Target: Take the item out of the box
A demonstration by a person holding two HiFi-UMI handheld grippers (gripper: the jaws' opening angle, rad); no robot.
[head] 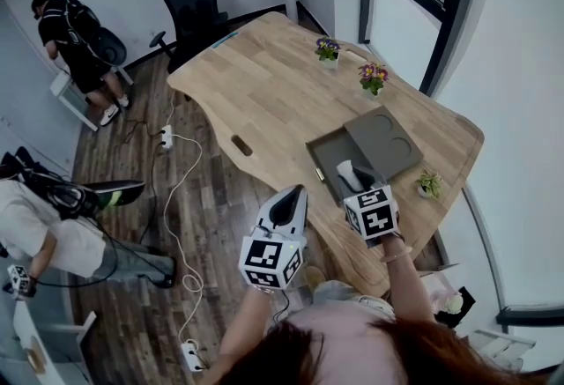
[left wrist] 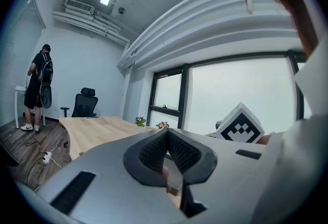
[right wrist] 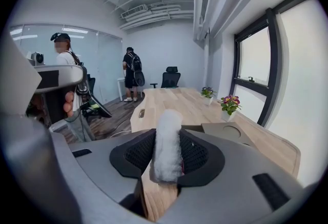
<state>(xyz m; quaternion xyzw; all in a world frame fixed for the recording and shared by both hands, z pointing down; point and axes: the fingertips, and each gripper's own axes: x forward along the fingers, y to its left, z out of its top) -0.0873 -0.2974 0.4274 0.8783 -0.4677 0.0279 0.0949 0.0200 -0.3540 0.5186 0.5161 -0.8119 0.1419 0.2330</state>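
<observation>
Above the box (head: 328, 156), right gripper (right wrist: 167, 133) clamps a white fluffy item (right wrist: 165, 164); left gripper (left wrist: 167, 131) jaws together, empty.

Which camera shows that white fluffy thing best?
The right gripper view: the white fluffy item fills the middle, clamped in the right gripper. The head view shows only a small white bit by the open box. The left gripper view misses it.

Beyond the box (head: 322, 154) the tabletop (head: 264, 84) lies bare; flowerpots (head: 373, 77) line its edge.
</observation>
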